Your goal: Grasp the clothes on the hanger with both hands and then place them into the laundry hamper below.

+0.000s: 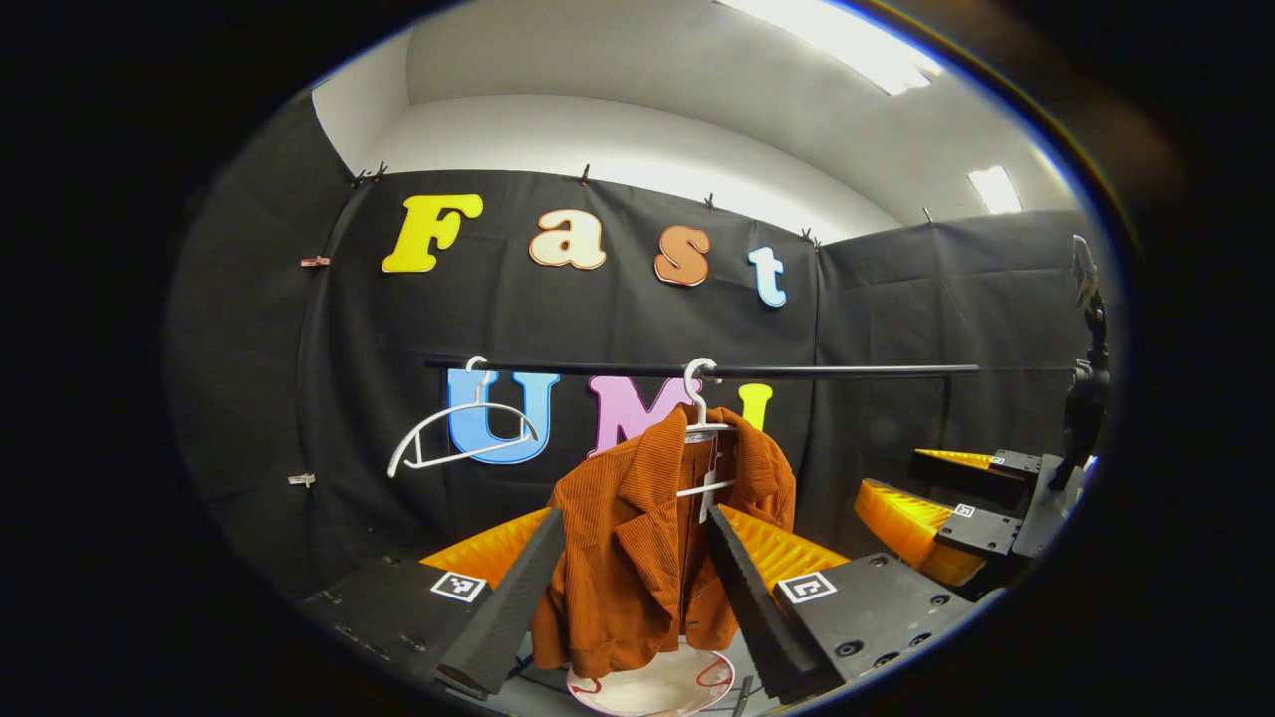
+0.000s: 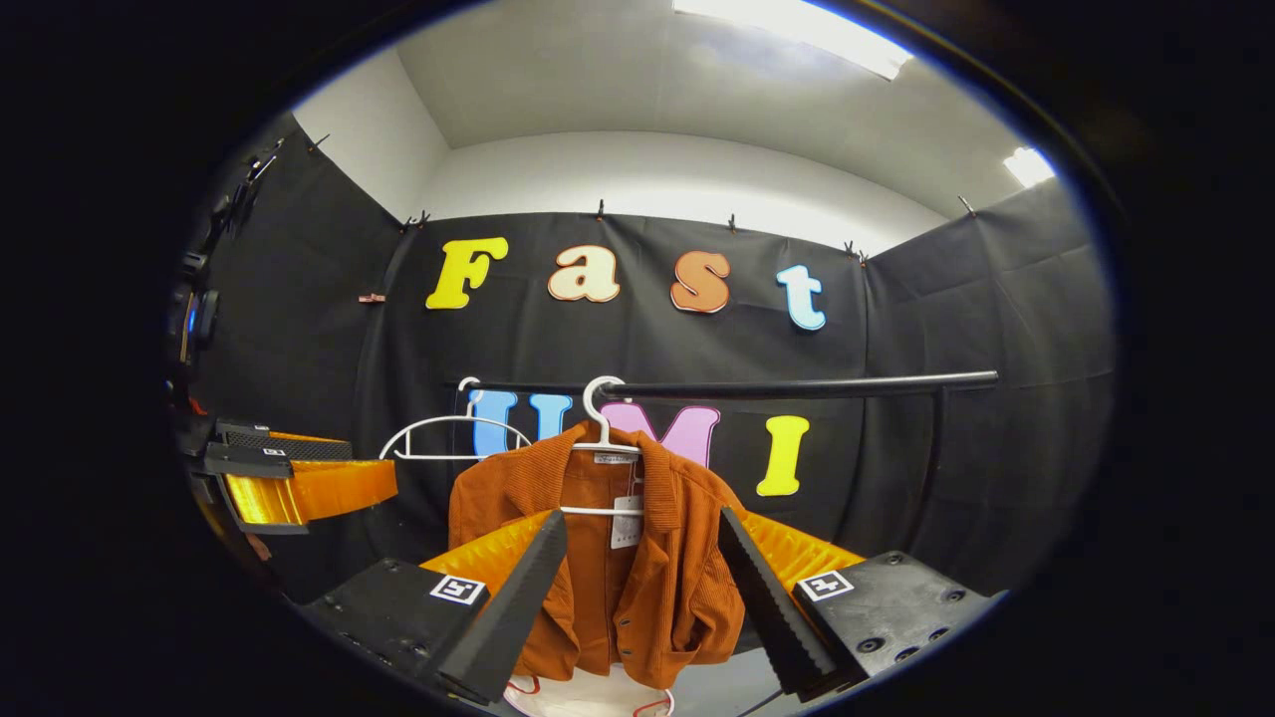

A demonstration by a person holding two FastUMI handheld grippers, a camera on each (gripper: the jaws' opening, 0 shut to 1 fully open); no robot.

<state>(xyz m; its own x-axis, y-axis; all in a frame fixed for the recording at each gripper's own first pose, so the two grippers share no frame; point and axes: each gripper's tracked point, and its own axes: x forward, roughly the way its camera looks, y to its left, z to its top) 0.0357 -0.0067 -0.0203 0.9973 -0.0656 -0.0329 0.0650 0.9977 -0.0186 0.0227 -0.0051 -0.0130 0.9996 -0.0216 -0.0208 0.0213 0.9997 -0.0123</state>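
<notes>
— From the left gripper view, where do things stand?

— The jacket (image 1: 647,538) hangs on a white hanger (image 1: 702,428) from the rail (image 1: 797,371), right over the hamper (image 1: 652,687). The left tongs (image 1: 637,597) are spread wide, the jacket framed between the fingers, none of them touching cloth as far as I can judge. The other tongs show far off to the right.

— How should that side go in?

— I'd say push forward and close on a shoulder, high up, so the jacket lifts off the hanger rather than dragging it along.

— And the right gripper view?

— Same jacket, seen more head-on, a tag (image 2: 627,523) dangling at the collar. The right tongs (image 2: 642,597) gape wide too, holding nothing. They want the opposite shoulder.

— The room?

— No worktop; a pale floor (image 2: 717,687) beneath, a spare hanger (image 2: 448,438) further along the rail, black cloth walls, white ceiling with strip lights (image 2: 797,35).
</notes>
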